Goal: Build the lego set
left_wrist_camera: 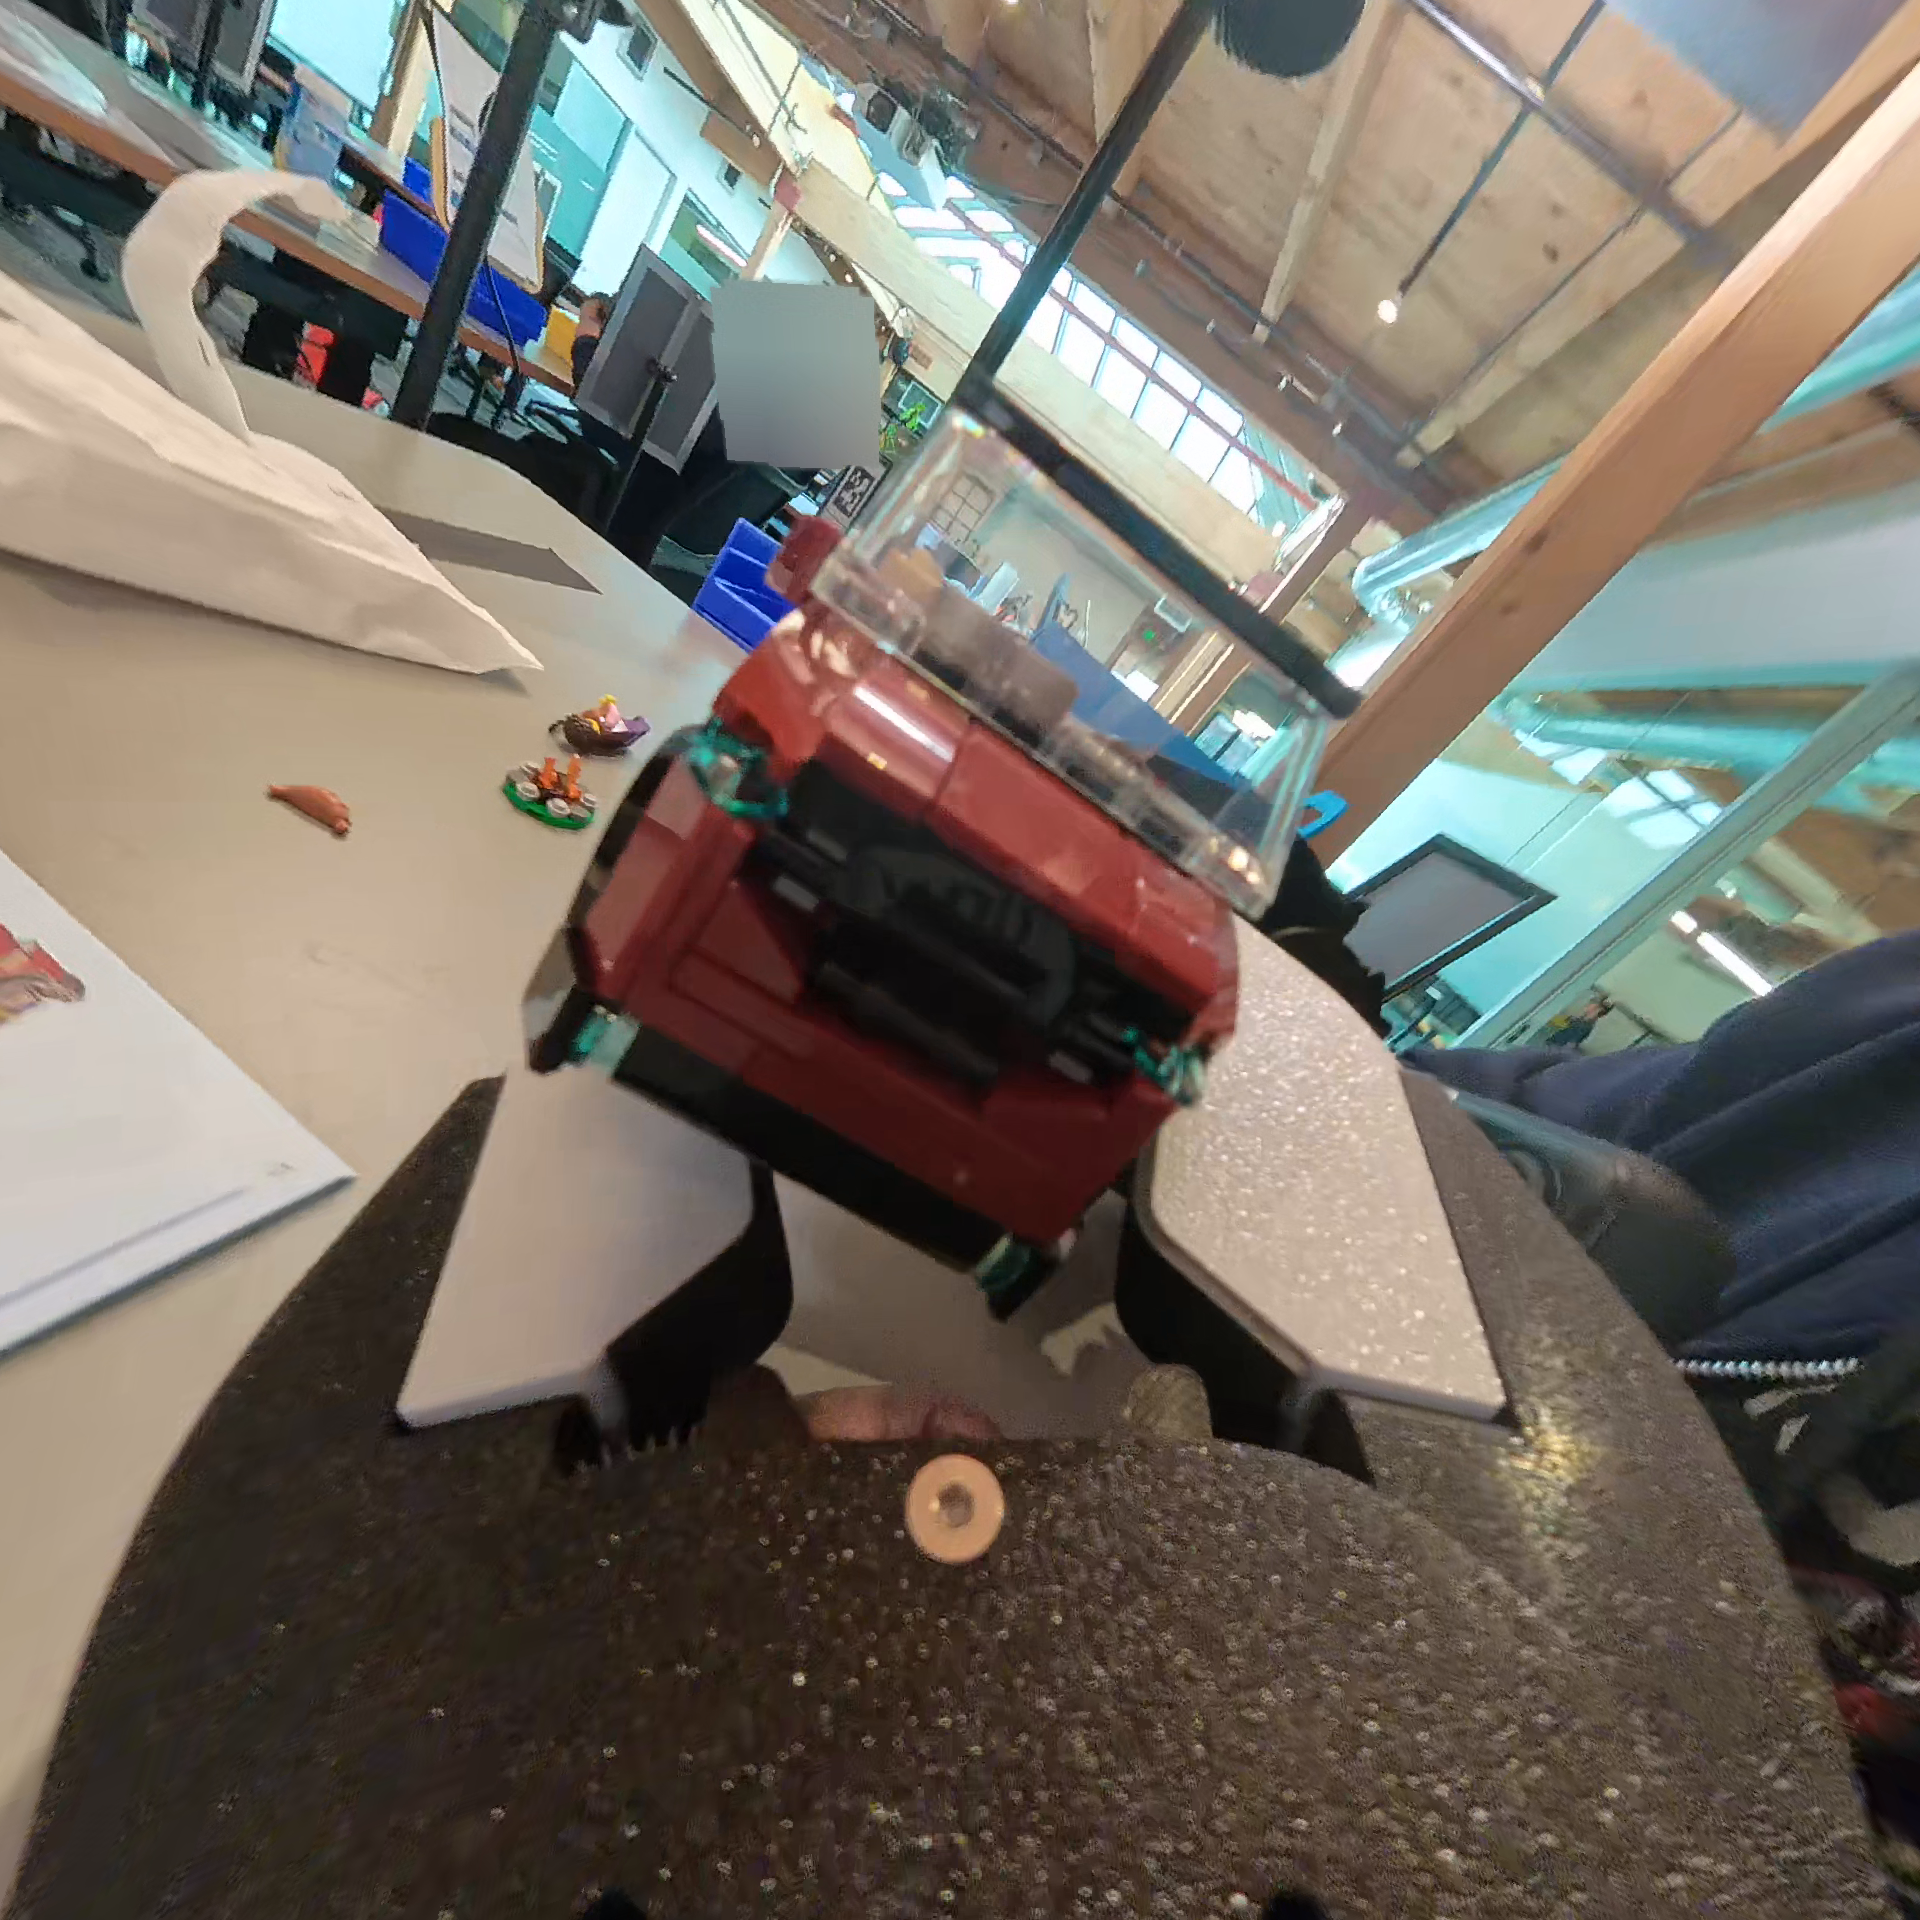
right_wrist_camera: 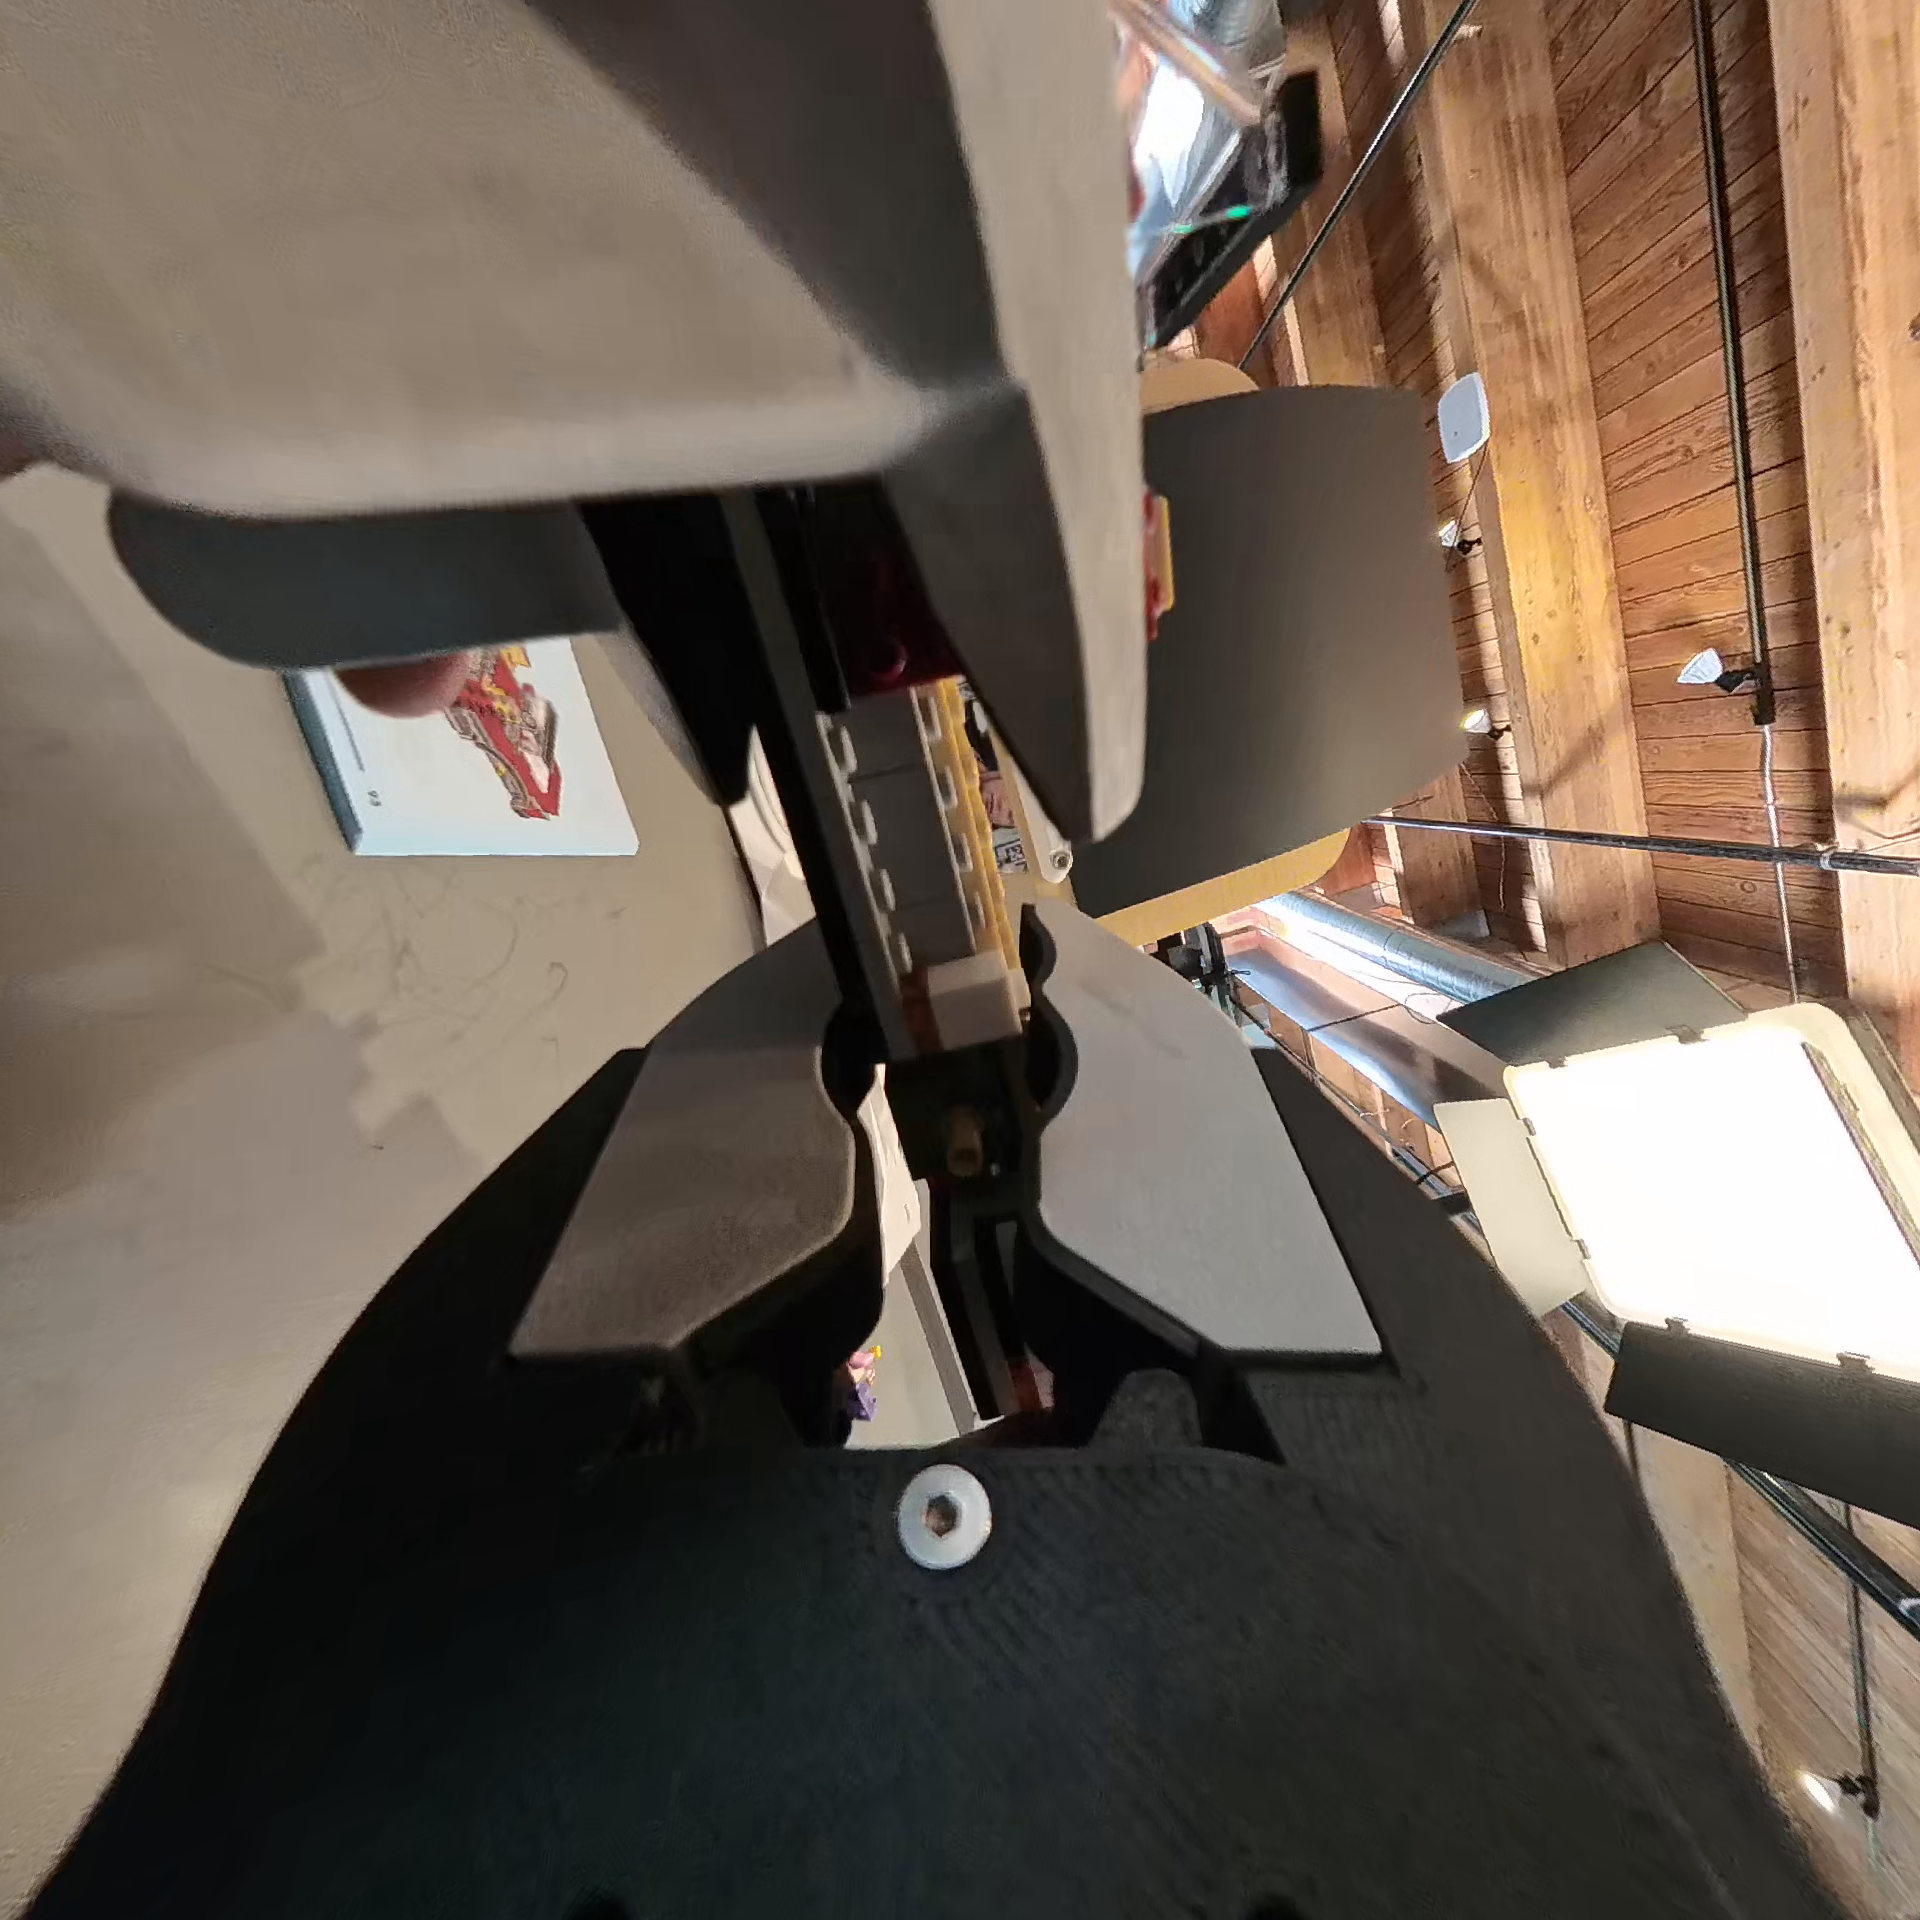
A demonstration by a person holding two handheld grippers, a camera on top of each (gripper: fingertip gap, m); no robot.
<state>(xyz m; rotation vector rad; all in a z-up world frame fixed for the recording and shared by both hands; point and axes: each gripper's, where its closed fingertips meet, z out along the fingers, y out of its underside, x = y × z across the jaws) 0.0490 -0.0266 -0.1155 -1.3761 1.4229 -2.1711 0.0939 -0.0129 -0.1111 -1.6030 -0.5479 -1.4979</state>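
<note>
On the grey tabletop (left_wrist_camera: 312, 935), far left, lie a white paper bag (left_wrist_camera: 208, 520), a white booklet (left_wrist_camera: 104, 1143) and small toy pieces (left_wrist_camera: 551, 795). The left claw (left_wrist_camera: 883, 1039) grips a dark-red brick-built toy car (left_wrist_camera: 904, 935) by its sides. The right claw (right_wrist_camera: 951, 1029) clamps the car's black-and-grey underside (right_wrist_camera: 894, 831).

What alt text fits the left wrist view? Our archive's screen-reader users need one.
A dark red brick-built toy car with a clear windshield is tilted between the left gripper's grey fingers, above a grey table with small toy pieces, a white paper bag and a booklet.
</note>
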